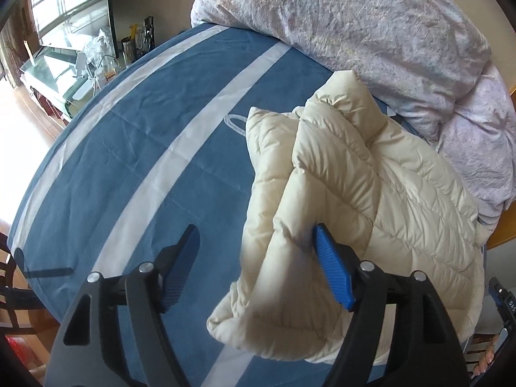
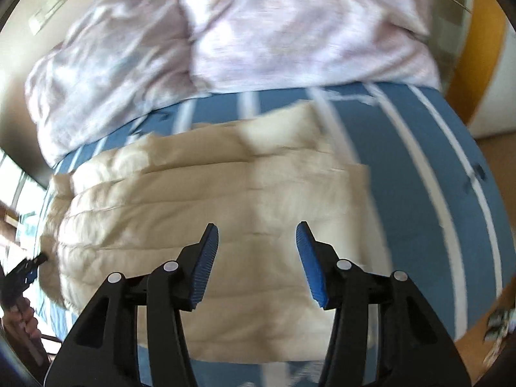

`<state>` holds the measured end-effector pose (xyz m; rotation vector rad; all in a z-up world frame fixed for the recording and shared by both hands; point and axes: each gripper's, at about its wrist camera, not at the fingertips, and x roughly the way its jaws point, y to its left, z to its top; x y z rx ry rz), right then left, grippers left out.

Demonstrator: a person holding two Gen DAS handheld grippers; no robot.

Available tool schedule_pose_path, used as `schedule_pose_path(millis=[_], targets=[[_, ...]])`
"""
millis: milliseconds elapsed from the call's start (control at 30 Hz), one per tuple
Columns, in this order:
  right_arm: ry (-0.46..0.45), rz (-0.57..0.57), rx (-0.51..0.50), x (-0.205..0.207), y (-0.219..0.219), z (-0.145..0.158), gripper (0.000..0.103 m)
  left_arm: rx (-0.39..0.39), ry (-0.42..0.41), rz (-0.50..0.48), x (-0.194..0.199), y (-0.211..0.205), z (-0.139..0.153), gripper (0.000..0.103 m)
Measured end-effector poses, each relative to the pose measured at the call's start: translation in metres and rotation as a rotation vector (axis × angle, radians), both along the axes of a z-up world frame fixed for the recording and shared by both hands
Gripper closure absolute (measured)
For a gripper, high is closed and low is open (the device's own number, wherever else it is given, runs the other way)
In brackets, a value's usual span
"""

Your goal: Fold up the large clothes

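Note:
A cream quilted puffer jacket (image 1: 371,193) lies bunched on the blue bed sheet with white stripes (image 1: 129,148). My left gripper (image 1: 254,245) is open, with the jacket's left edge between its fingers; the right blue pad (image 1: 332,271) touches the fabric. In the blurred right wrist view the jacket (image 2: 225,193) lies spread flat across the sheet (image 2: 419,161). My right gripper (image 2: 256,242) is open and empty, just above the jacket's near part. The left gripper (image 2: 29,267) shows at that view's far left edge.
A crumpled pink-lilac duvet (image 1: 371,32) is piled along the far side of the bed, also in the right wrist view (image 2: 225,32). A TV and cluttered stand (image 1: 74,48) lie beyond the bed's left edge. Wooden furniture (image 2: 477,64) stands at right.

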<state>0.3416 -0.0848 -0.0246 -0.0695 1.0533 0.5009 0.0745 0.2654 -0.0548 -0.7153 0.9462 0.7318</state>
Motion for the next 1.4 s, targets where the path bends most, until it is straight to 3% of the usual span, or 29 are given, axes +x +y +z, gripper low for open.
schedule_pose_path(millis=[300,600,900,1400], targets=[[-0.052,0.166,-0.043,-0.042,0.072,-0.021,0.051,0.015,0.056,-0.016,0.011,0.006,-0.009,0.027],[-0.014,0.182,-0.078,-0.049,0.089,-0.045,0.05,0.003,0.069,-0.032,0.012,0.013,-0.016,0.026],[0.008,0.189,-0.132,-0.05,0.102,-0.067,0.049,-0.058,0.0,-0.027,0.013,0.026,-0.012,0.021],[-0.009,0.205,-0.164,-0.053,0.111,-0.073,0.049,-0.174,-0.044,-0.023,0.031,0.044,-0.028,0.016]])
